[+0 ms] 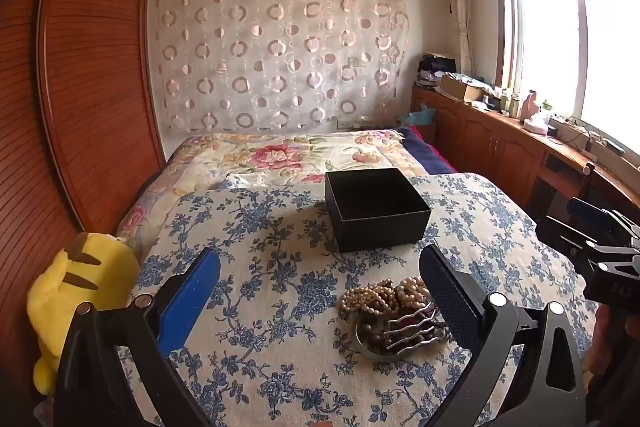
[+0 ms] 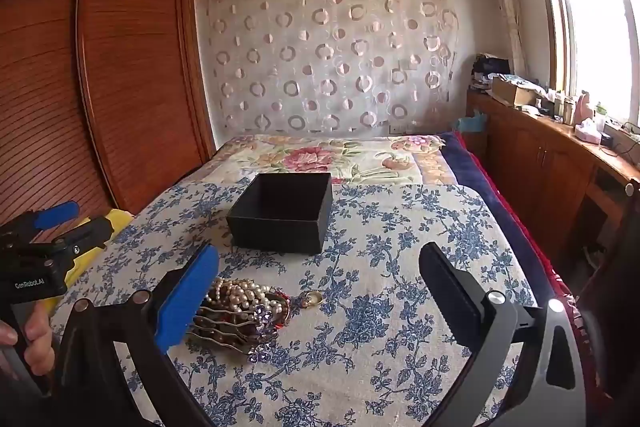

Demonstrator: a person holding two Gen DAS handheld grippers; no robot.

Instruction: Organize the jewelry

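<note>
Hovering wide open and empty over the blue-flowered bedspread (image 1: pixel 280 367), the left gripper (image 1: pixel 320 259) has the jewelry pile (image 1: pixel 390 311) by its right finger; the black box (image 1: pixel 376 209) sits beyond; the right gripper (image 2: pixel 320 257) gapes, empty.

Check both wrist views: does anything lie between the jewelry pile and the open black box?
Nothing visible does. Only bare blue-flowered cloth separates the jewelry pile from the black box, which stands open behind it. Both grippers, left and right, are open and empty.
</note>
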